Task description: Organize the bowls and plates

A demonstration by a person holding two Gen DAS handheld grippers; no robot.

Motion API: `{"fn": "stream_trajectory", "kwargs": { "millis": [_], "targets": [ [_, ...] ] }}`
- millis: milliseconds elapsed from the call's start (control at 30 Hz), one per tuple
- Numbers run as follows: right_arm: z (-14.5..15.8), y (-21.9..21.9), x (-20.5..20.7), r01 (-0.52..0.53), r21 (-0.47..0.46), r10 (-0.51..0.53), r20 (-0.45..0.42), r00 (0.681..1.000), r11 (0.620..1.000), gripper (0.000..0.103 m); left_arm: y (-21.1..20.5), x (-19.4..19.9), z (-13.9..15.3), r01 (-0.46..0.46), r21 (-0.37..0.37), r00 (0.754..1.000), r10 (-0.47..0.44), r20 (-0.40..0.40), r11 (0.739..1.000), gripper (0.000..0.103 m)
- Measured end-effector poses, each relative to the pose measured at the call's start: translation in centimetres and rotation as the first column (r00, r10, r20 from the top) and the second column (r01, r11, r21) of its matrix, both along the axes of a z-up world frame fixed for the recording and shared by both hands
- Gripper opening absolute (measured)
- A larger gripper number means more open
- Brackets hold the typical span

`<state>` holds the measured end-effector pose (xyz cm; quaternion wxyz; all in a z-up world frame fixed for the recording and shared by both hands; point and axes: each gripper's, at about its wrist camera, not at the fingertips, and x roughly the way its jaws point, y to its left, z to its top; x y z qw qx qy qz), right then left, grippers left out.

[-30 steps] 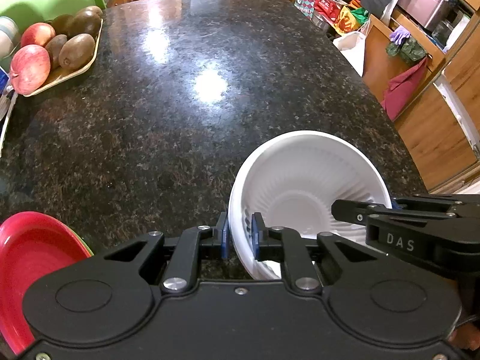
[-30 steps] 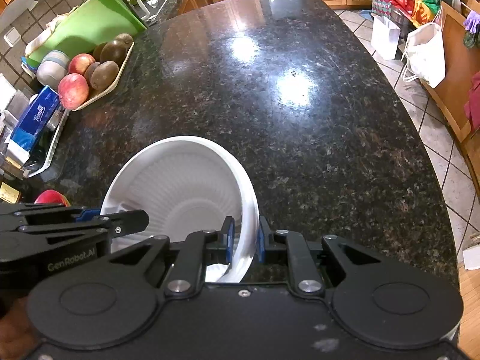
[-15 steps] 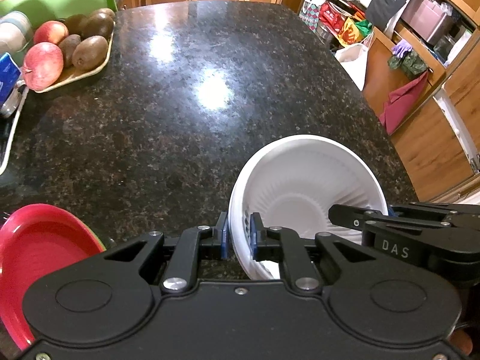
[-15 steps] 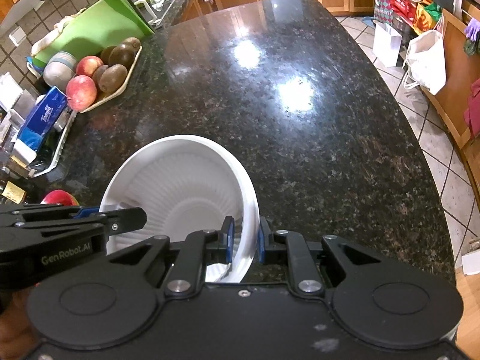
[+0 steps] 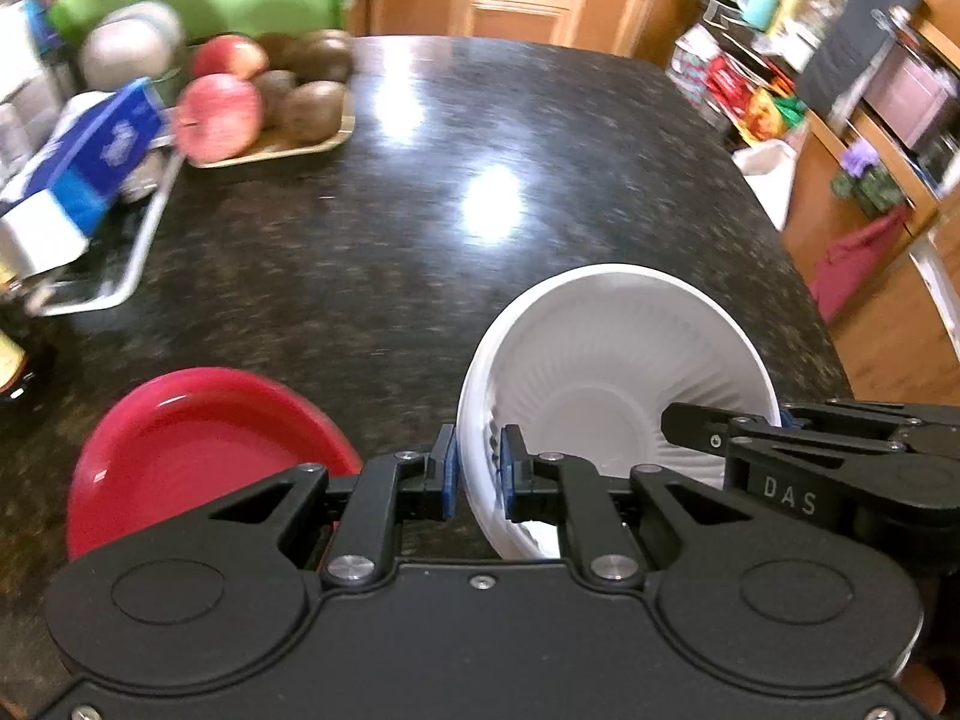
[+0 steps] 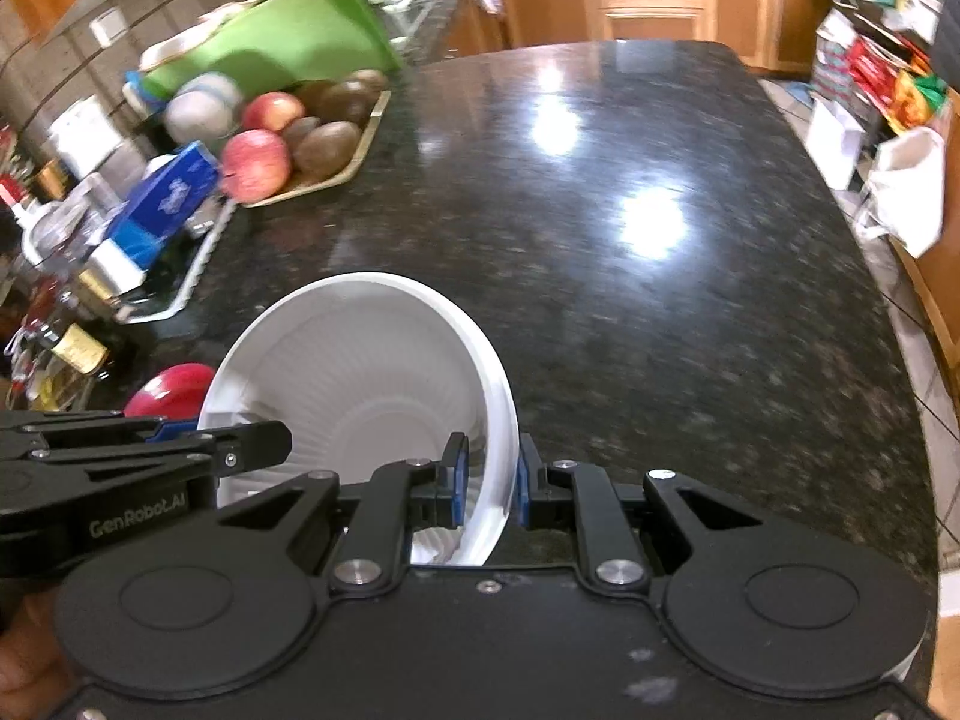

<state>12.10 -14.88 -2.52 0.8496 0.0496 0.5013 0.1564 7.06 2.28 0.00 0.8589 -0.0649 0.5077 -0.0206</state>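
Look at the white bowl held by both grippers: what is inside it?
The white bowl shows only its own ribbed wall and flat bottom; no food or dish is visible. The left gripper and right gripper cover its near edge, so that part stays unseen.

Fruit tray (image 5: 282,150), tissue box (image 5: 90,168), green board (image 6: 282,42) on granite counter (image 5: 480,150).
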Motion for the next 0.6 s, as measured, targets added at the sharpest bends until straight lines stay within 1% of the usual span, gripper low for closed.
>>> {"fn": "stream_trajectory", "kwargs": {
  "millis": [233,433,600],
  "targets": [
    [1.0,5.4,-0.3,-0.13,0.009,0.129,0.024,0.991,0.992,0.017,4.5,-2.2,0.6,-0.128,0.018,0.992,0.127,0.011,0.992,0.019],
    [1.2,10.2,-0.9,-0.23,0.015,0.23,0.025,0.973,0.973,0.017,8.2,-4.2,0.6,-0.226,0.025,0.974,0.226,0.007,0.974,0.019],
    [1.2,13.1,-1.2,-0.28,0.01,0.279,0.01,0.96,0.96,0.017,10.9,-5.2,-0.1,-0.281,0.014,0.96,0.281,-0.012,0.96,0.019]
  ]
}}
